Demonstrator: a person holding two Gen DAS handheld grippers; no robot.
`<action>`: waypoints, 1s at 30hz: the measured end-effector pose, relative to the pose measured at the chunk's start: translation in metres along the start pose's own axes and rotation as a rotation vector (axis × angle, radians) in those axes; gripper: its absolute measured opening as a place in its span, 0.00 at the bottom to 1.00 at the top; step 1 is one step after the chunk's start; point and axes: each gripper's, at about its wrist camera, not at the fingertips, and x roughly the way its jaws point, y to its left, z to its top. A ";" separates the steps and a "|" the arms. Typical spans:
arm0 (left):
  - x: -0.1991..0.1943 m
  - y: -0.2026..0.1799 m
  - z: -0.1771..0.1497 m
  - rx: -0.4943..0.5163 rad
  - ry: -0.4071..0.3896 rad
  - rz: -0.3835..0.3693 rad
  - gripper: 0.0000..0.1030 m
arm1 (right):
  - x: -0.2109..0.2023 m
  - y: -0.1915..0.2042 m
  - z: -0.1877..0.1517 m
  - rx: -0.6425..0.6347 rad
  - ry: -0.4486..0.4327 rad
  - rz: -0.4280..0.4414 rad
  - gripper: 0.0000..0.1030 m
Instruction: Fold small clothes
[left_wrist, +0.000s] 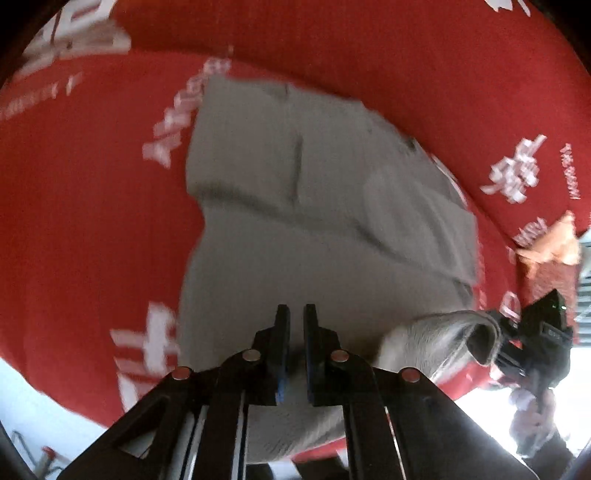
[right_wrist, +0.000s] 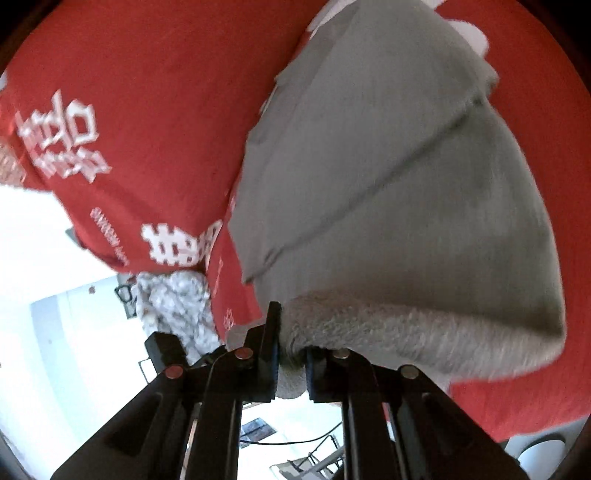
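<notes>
A small grey garment (left_wrist: 295, 206) lies on a red cloth with white characters (left_wrist: 92, 221). My left gripper (left_wrist: 296, 314) sits over its near edge, jaws almost together with a narrow gap; cloth between them cannot be made out. The other gripper (left_wrist: 532, 332) shows at the right, holding up a fleecy corner. In the right wrist view my right gripper (right_wrist: 291, 332) is shut on the garment's (right_wrist: 388, 166) fleecy near edge (right_wrist: 369, 332), lifted off the red cloth (right_wrist: 147, 110).
An orange cloth piece (left_wrist: 554, 243) lies at the right edge of the red cloth. A white fuzzy sleeve of the person (right_wrist: 173, 302) shows left of the right gripper. Bright floor lies beyond the table's near edge.
</notes>
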 end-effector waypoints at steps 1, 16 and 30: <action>-0.006 0.003 0.015 0.006 -0.004 0.027 0.08 | 0.003 -0.002 0.009 0.017 -0.002 -0.012 0.12; 0.036 -0.021 0.033 0.053 0.169 0.180 0.84 | -0.023 -0.026 0.058 0.142 -0.022 -0.115 0.44; 0.084 -0.022 0.014 0.080 0.353 0.108 0.84 | 0.028 0.048 0.048 -0.448 0.074 -0.610 0.59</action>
